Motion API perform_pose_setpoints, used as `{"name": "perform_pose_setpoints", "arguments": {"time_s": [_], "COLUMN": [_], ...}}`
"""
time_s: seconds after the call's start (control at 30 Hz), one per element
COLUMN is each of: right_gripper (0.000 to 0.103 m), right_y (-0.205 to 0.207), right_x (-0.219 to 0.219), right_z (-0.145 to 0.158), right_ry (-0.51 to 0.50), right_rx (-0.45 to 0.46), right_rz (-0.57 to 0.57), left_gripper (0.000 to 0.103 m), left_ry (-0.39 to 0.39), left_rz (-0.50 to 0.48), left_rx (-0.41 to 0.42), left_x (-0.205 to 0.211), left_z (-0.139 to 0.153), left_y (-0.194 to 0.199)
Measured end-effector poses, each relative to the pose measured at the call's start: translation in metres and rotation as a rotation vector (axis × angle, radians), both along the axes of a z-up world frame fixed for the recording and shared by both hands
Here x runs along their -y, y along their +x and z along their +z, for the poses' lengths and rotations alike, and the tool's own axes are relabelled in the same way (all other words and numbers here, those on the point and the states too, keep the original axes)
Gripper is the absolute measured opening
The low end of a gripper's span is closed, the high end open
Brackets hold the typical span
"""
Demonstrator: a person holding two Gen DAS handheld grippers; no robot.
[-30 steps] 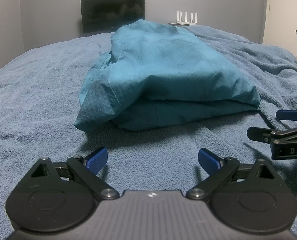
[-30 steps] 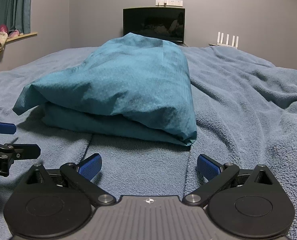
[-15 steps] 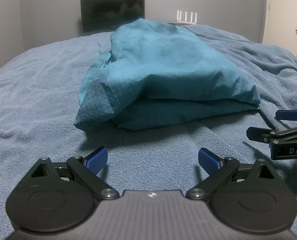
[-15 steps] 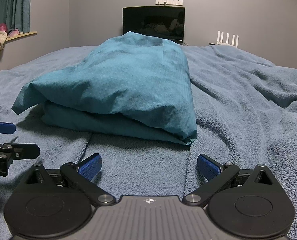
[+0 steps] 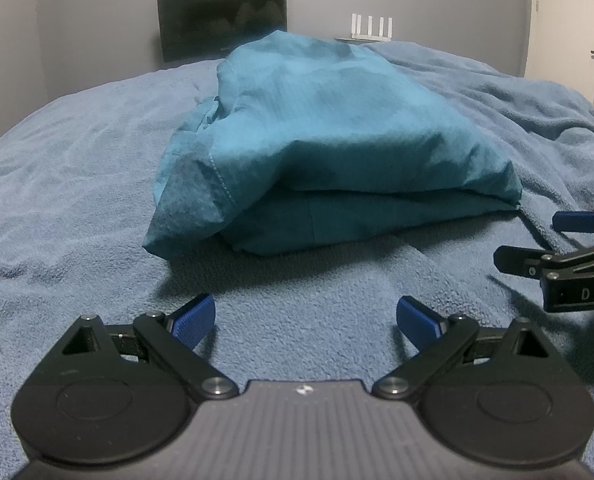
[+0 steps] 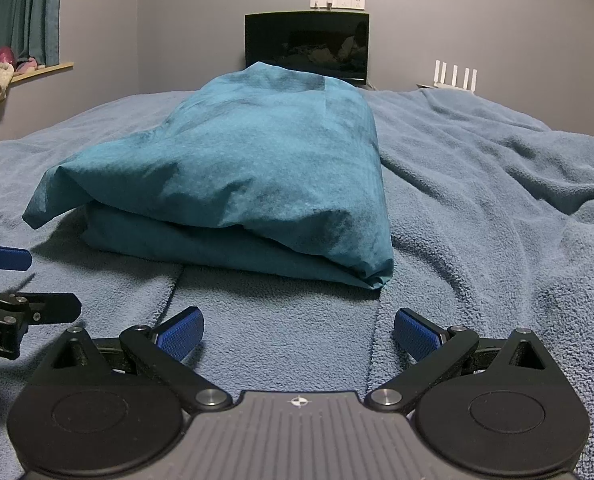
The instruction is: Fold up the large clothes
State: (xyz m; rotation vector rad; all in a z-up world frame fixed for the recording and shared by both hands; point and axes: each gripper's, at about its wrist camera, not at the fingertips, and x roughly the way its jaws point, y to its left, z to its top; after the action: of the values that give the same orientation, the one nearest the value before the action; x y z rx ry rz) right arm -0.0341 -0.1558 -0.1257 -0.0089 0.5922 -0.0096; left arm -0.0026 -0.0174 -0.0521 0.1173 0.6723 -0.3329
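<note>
Bedroom w/ blue fleece bed (image 5: 77,184). Left tool (image 5: 306,318) low over bed, pads wide apart, empty. Teal garment (image 5: 337,148) lies mid-bed, folded into stacked bundle just ahead; loose flap at its left. Right tool (image 6: 299,330) likewise spread wide, empty. Prob both clear because fold looks done.

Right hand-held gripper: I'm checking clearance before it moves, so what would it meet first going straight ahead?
Probably the folded teal garment lying on the blanket; only bare blanket lies between it and the open right hand-held gripper.

Black left gripper (image 5: 306,317), blue ribbed fingertips (image 5: 195,317), silver screws.
</note>
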Motion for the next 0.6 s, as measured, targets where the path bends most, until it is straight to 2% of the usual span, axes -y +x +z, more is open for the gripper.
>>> {"name": "perform_pose_setpoints", "arguments": {"time_s": [0.6], "right_gripper": [0.103], "right_y": [0.0], "right_x": [-0.0003], "right_z": [0.0003], "right_ry": [-0.001], "right_rx": [-0.002], "right_rz": [-0.001], "left_gripper": [0.099], "left_ry": [0.002], "left_rz": [-0.002], "left_rx": [-0.011], "left_x": [-0.0014], "left_z": [0.0005], "left_y": [0.0]}}
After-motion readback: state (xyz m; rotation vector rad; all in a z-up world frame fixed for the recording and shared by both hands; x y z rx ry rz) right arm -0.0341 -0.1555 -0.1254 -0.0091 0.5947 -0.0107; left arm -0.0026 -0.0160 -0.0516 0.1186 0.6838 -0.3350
